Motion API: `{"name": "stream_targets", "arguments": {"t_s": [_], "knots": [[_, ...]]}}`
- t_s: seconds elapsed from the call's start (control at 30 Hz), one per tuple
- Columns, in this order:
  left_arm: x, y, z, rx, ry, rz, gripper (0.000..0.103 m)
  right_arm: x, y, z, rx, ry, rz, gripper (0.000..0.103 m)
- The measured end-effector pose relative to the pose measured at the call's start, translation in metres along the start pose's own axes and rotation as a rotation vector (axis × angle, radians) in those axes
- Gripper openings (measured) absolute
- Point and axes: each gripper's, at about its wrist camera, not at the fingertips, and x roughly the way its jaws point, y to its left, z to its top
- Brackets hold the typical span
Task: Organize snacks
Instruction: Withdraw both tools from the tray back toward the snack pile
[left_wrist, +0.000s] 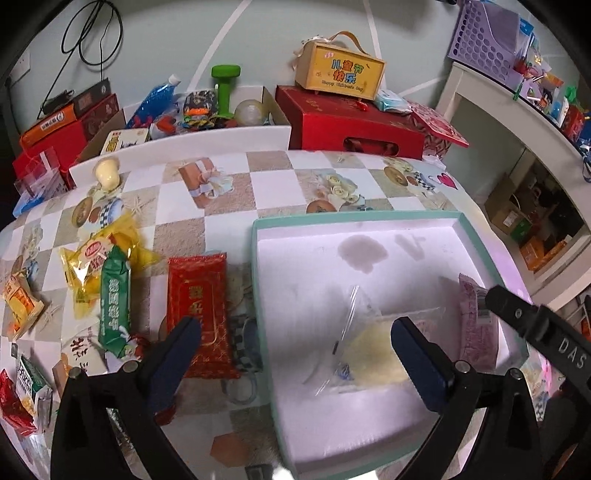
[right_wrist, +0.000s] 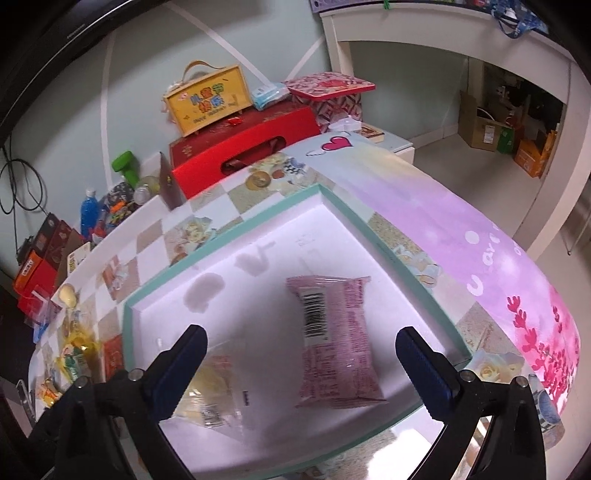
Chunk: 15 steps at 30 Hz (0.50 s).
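Right wrist view: right gripper (right_wrist: 301, 345) has its jaws wide apart over the pink snack packet (right_wrist: 338, 338) lying mid-frame in the teal box (right_wrist: 221, 230). Left gripper (left_wrist: 295, 334) gapes too, nothing clamped, clear-wrapped yellow snack (left_wrist: 364, 352) below it

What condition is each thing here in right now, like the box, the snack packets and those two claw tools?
Teal-rimmed box: open, no lid on it.
Pink packet: sealed, lying flat in the box, barcode up.
Clear packet: lying in the box beside the pink one.
Red packet: flat on the table, outside the box.
Green packet: on the table, overlapping a yellow packet.
Left gripper: open, empty.
Right gripper: open, empty.
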Motion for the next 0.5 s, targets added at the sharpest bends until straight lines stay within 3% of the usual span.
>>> {"name": "stream_targets", "arguments": {"t_s": [0.5], "knots": [[-0.041, 0.056, -0.011, -0.064, 0.034, 0.068, 0.102, -0.020, 0.052, -0.013, -0.090, -0.028, 0.139, 0.103]]}}
